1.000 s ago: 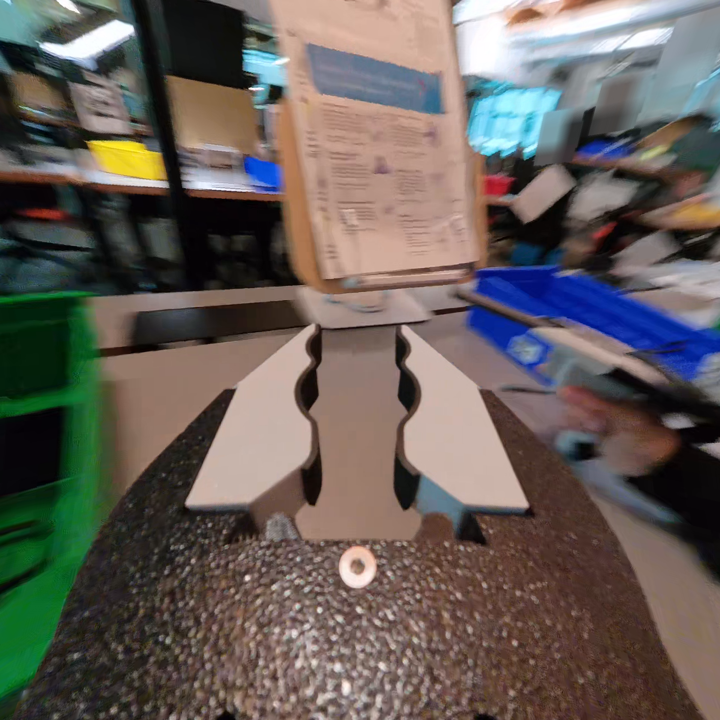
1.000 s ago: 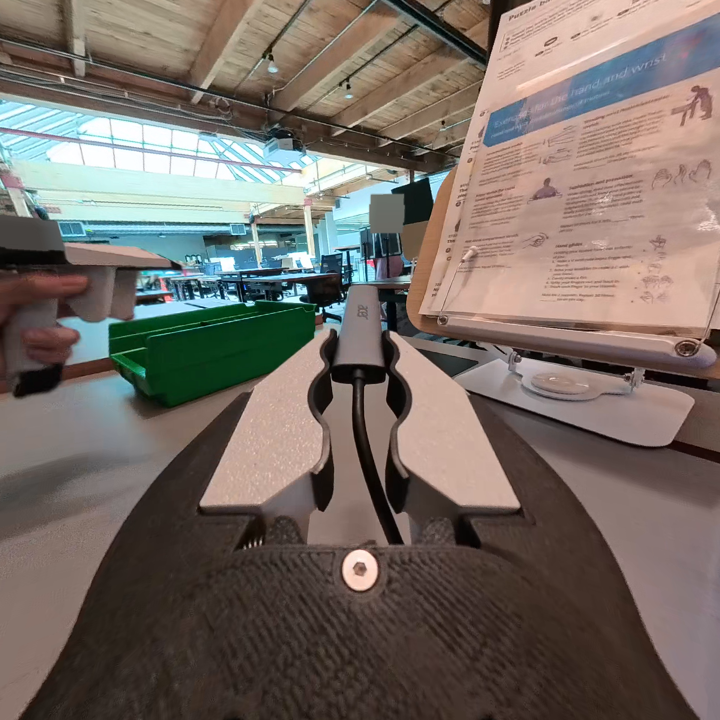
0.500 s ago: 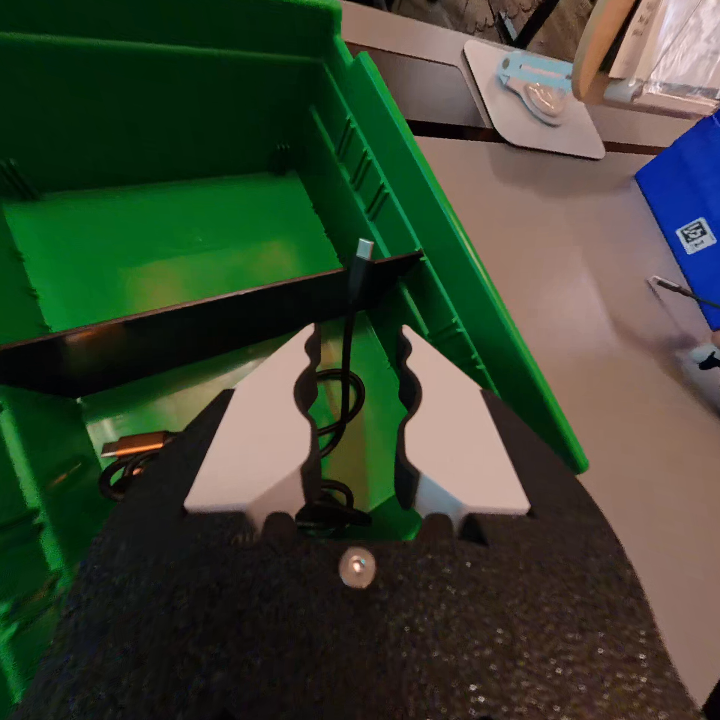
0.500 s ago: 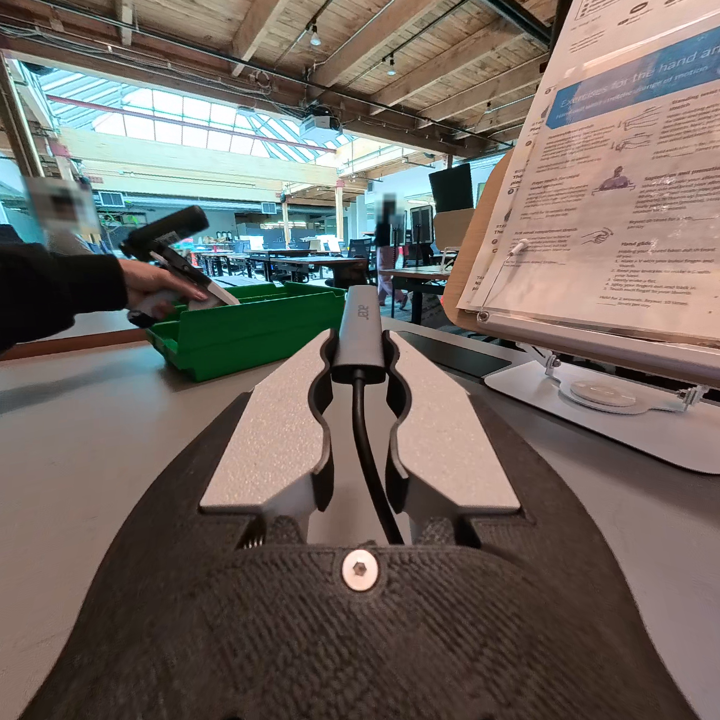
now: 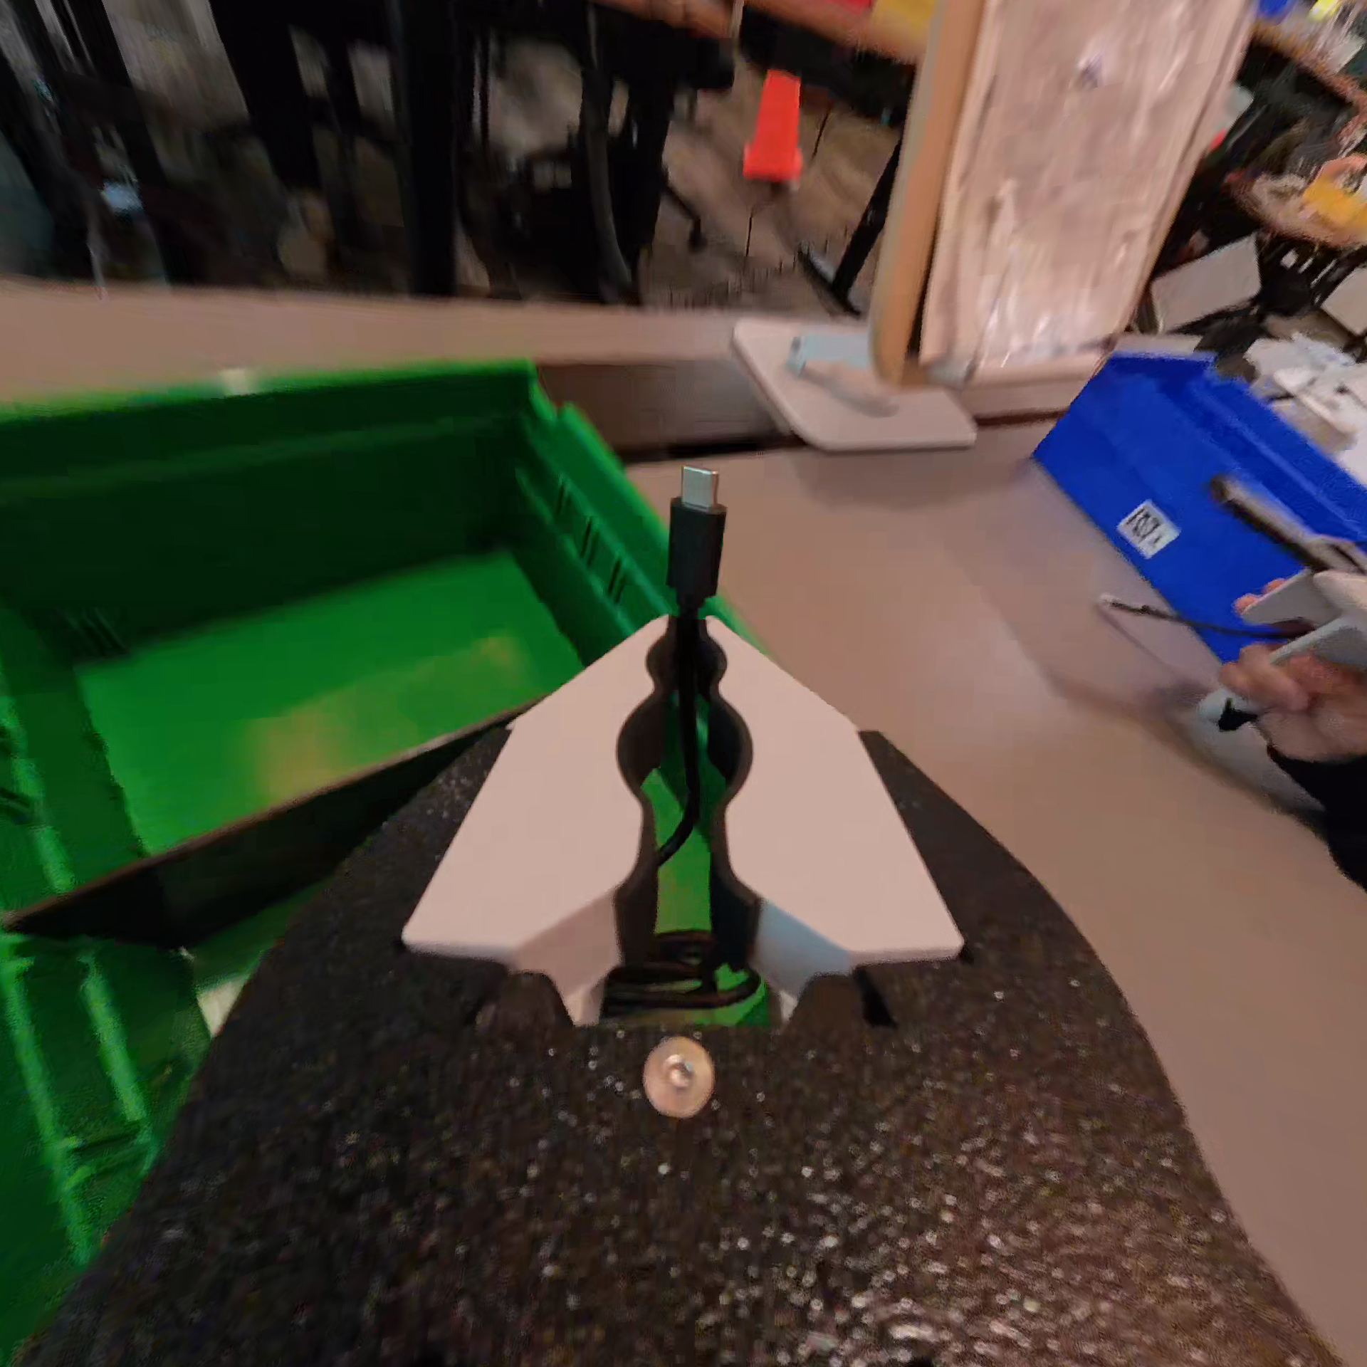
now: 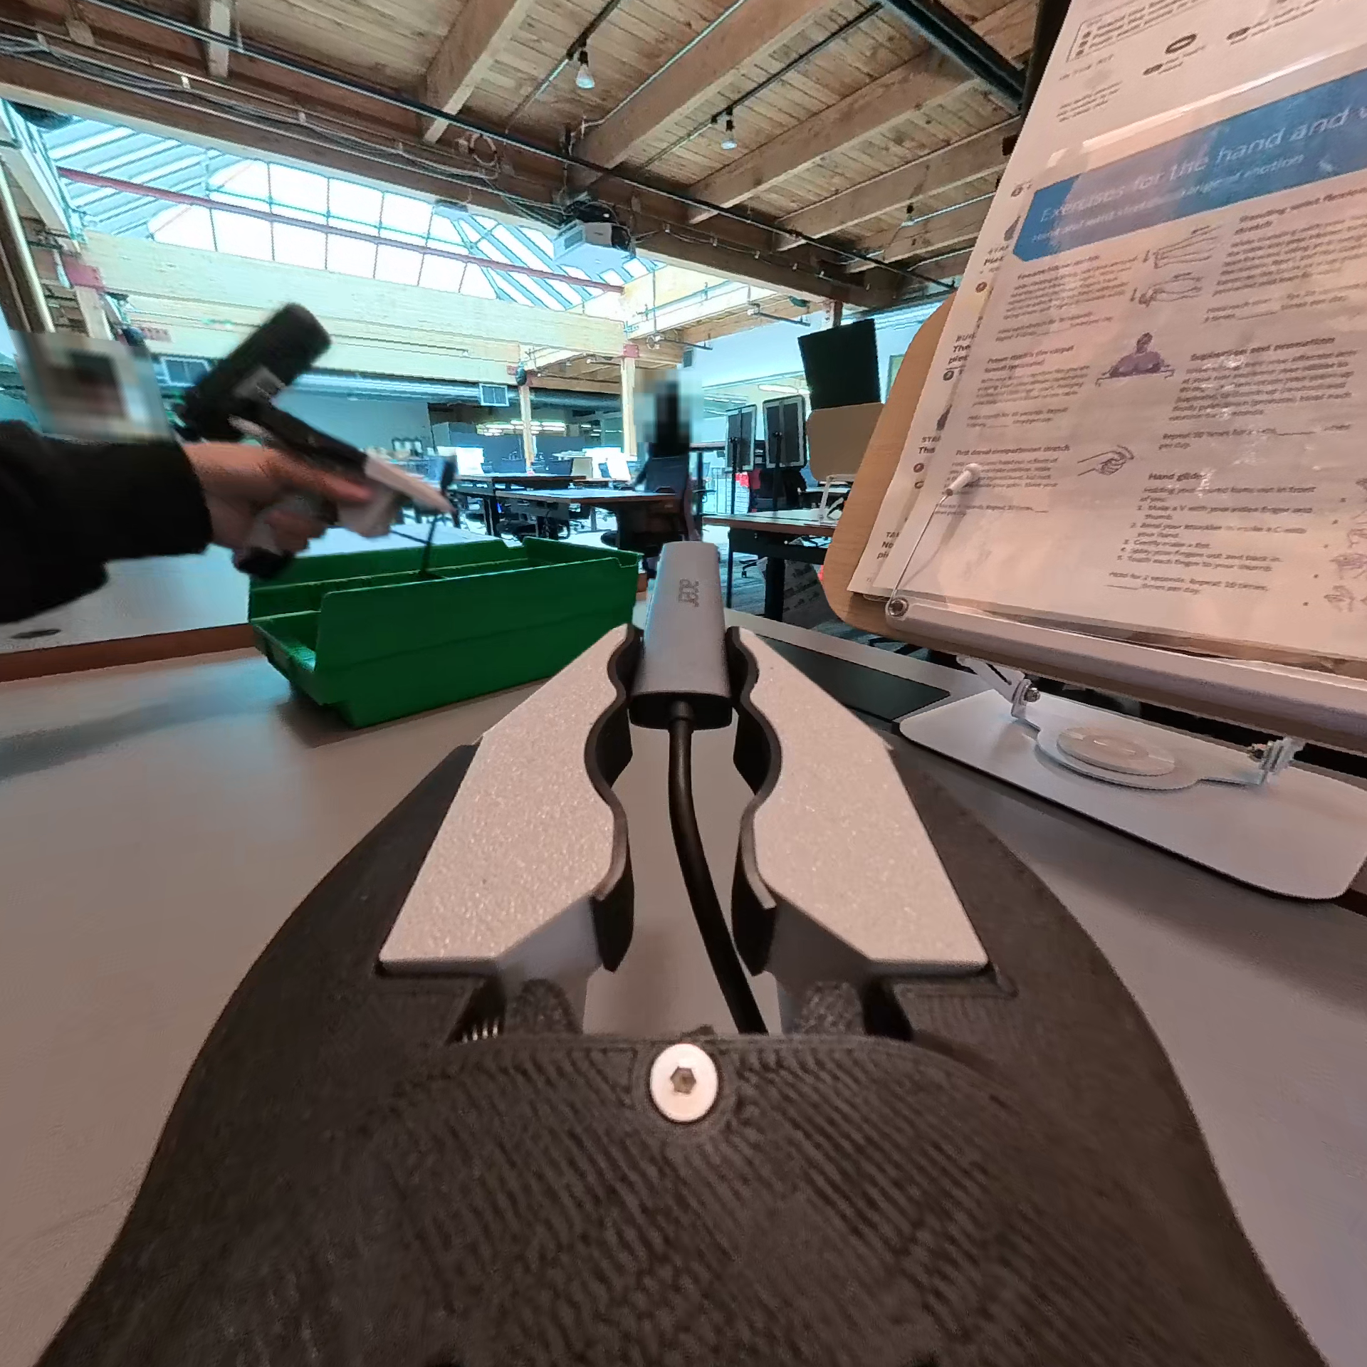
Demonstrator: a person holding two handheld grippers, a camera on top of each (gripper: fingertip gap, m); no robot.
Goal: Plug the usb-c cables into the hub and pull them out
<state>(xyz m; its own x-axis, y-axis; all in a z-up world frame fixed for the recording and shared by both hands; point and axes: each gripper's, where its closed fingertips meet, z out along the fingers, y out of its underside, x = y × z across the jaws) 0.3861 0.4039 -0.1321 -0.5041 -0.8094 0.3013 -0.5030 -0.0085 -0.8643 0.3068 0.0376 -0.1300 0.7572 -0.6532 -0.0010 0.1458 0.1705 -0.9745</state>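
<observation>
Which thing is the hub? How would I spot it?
Find the big page stand on the right of the table. Just left of it, the right gripper has its jaws shut on the hub: a slim grey metal stick with a black cord out its near end, unlike the green bin behind.

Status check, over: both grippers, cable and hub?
Left gripper shut on usb-c cable, above green bin. Right gripper shut on hub. Not yet plugged.

1 green bin (image 5: pixel 311 473) sits on the surface (image 5: pixel 925 666), with 1 blue bin (image 5: pixel 1183 473) well to its right. 1 document stand (image 6: pixel 1109 769) stands between them, farther back. 1 black usb-c cable (image 5: pixel 695 547), 1 grey hub (image 6: pixel 684 629) and 2 tools, left tool (image 5: pixel 688 629) and right tool (image 6: pixel 680 651), complete the count.
</observation>
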